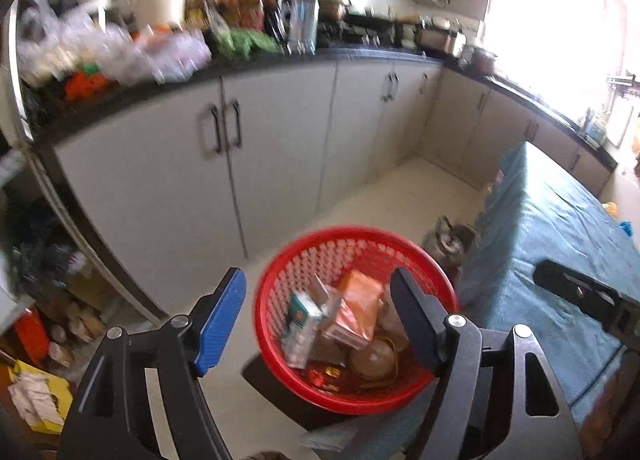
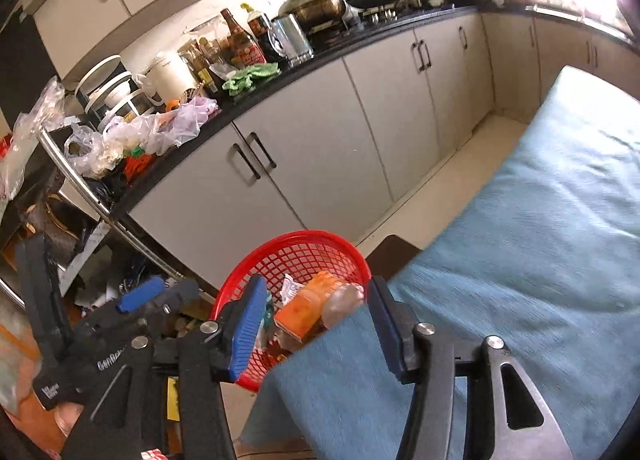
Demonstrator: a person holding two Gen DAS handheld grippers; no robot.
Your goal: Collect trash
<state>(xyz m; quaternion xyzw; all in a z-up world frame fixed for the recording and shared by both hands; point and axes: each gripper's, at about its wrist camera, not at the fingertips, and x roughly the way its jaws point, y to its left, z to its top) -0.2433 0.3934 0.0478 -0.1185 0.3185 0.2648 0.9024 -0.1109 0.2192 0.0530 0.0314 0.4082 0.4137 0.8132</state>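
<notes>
A red mesh basket (image 1: 360,234) stands on a dark seat (image 1: 276,384) beside a table draped in teal cloth (image 1: 560,220). Inside lie an orange carton (image 1: 360,300), a green and white box (image 1: 302,324) and a brown round thing (image 1: 372,356). My left gripper (image 1: 316,280) hangs open above the basket with nothing between its fingers. In the right wrist view, my right gripper (image 2: 318,288) is also open and empty, over the cloth's corner (image 2: 340,372) next to the basket (image 2: 304,236) and carton (image 2: 308,304). The left gripper's blue pad (image 2: 140,296) shows at the left.
White cabinets (image 2: 320,148) under a dark counter (image 2: 360,40) run along the back, crowded with bottles (image 2: 240,40), plastic bags (image 2: 160,128) and pots. A metal kettle (image 1: 448,240) sits on the floor by the table. Cluttered shelves (image 1: 52,300) stand at left.
</notes>
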